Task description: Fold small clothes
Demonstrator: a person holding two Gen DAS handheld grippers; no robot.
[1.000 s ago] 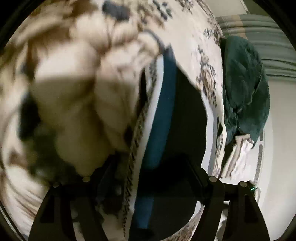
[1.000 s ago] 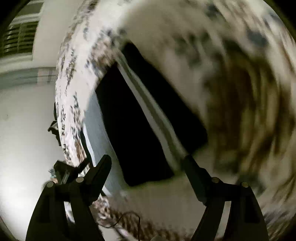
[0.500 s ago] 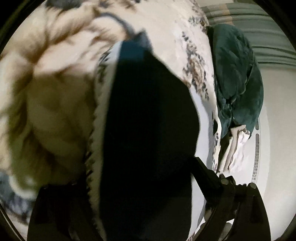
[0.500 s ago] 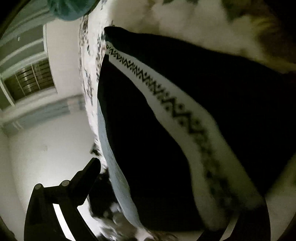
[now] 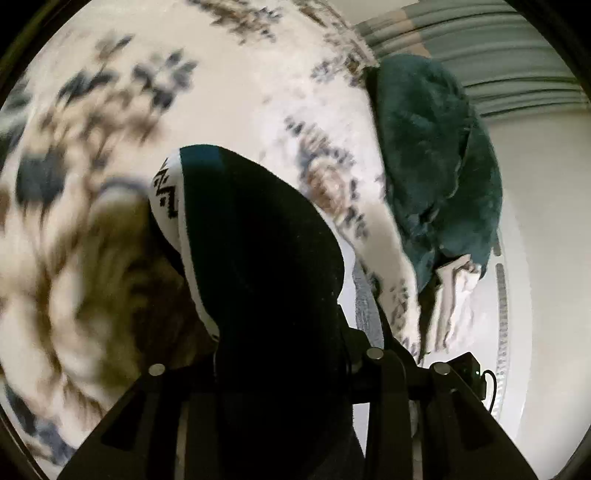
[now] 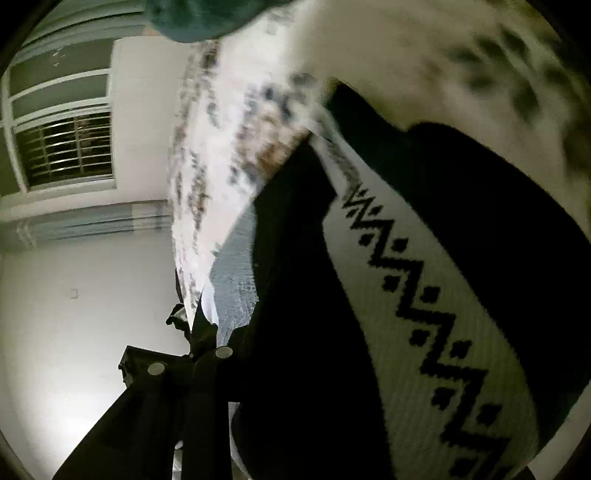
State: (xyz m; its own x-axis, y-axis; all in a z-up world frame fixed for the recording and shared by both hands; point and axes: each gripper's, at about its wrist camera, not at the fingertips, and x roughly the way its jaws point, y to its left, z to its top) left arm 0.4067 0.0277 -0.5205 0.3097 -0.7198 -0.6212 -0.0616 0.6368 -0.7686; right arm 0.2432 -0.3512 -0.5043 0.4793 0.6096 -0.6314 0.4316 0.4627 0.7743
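Note:
A small black garment with a white band carrying a black zigzag pattern fills the space between my fingers in both views. In the left wrist view the garment [image 5: 266,266] hangs lifted off the floral bedspread [image 5: 236,74], and my left gripper [image 5: 273,369] is shut on it. In the right wrist view the same garment [image 6: 424,295] drapes across the frame, its white band running down to the right. My right gripper [image 6: 295,369] is shut on it; only its left finger [image 6: 207,373] shows, the right one is hidden by cloth.
A dark green fluffy blanket [image 5: 436,158] lies at the bed's right edge with a folded white cloth [image 5: 454,295] below it. It also shows in the right wrist view [image 6: 199,14]. A barred window [image 6: 66,147] and white walls lie beyond the bed.
Both grippers closed on the black garment and lifted it off the bedspread; it went from lying flat between open fingers to hanging close before both cameras.

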